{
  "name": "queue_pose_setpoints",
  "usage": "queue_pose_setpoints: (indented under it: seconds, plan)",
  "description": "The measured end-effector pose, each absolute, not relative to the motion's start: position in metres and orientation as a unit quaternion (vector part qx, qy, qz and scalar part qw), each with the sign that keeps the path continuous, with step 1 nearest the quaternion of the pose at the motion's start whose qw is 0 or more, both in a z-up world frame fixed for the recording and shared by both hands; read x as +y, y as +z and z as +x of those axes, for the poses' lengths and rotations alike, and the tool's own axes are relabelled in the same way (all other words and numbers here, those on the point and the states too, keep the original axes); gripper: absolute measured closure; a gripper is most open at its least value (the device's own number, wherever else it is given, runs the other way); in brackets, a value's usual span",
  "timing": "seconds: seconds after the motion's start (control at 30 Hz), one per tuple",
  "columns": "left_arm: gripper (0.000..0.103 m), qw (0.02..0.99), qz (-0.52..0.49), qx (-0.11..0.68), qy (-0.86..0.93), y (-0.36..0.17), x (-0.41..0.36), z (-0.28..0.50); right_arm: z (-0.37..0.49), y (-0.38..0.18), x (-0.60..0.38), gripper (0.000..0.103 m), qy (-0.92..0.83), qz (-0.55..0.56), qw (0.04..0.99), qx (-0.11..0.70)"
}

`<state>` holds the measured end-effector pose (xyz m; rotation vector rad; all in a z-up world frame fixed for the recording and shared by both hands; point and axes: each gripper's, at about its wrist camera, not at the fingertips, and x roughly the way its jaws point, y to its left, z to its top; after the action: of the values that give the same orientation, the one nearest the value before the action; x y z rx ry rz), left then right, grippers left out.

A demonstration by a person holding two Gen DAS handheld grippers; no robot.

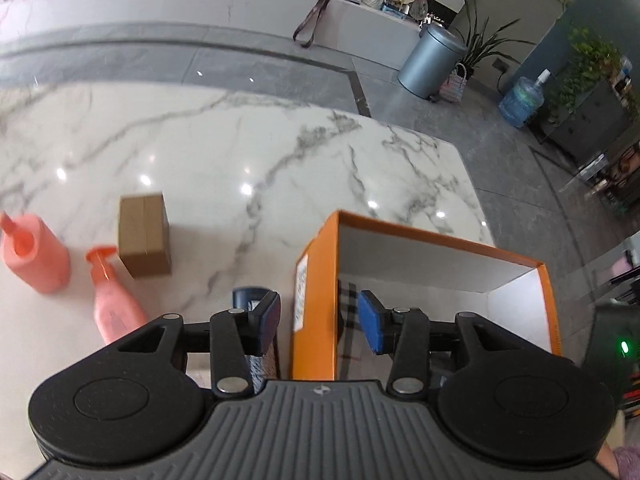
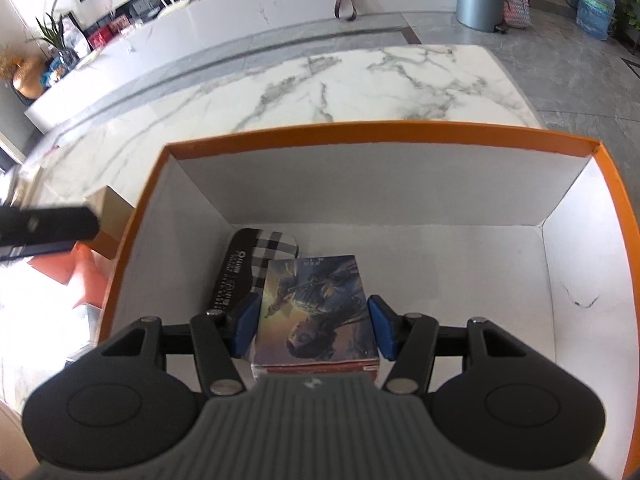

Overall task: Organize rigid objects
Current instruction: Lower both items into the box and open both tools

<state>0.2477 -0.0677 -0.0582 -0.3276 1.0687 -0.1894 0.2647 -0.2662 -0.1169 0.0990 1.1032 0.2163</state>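
My right claw (image 2: 314,330) grips the illustrated box (image 2: 316,308) inside the orange box (image 2: 376,130); my left claw (image 1: 318,322) gapes empty, astride its wall.

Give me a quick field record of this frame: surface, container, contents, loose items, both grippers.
surface: white marble table
container: orange box, open top, white inside
contents: checked tin on the box floor; picture box beside it
loose items: brown carton upright; two pink bottles, one standing, one lying, left of the orange box
left gripper: open, empty, straddling the orange box's left wall
right gripper: inside the orange box, closed on the picture box
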Motion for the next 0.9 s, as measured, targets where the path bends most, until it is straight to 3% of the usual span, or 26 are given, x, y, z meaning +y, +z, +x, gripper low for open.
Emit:
queue_pose_setpoints:
  seconds: [0.27, 0.73, 0.9]
  plan:
    - [0.076, 0.813, -0.220, 0.525, -0.125, -0.082, -0.055, 0.248, 0.287, -0.129, -0.259, 0.044, 0.099, 0.045, 0.829, 0.549]
    - [0.080, 0.803, -0.231, 0.530, -0.145, -0.086, -0.058, 0.248, 0.311, -0.153, -0.248, 0.044, 0.076, 0.034, 0.819, 0.567]
    - [0.080, 0.803, -0.230, 0.530, -0.146, -0.086, -0.058, 0.247, 0.314, -0.156, -0.249, 0.040, 0.087, 0.023, 0.817, 0.569]
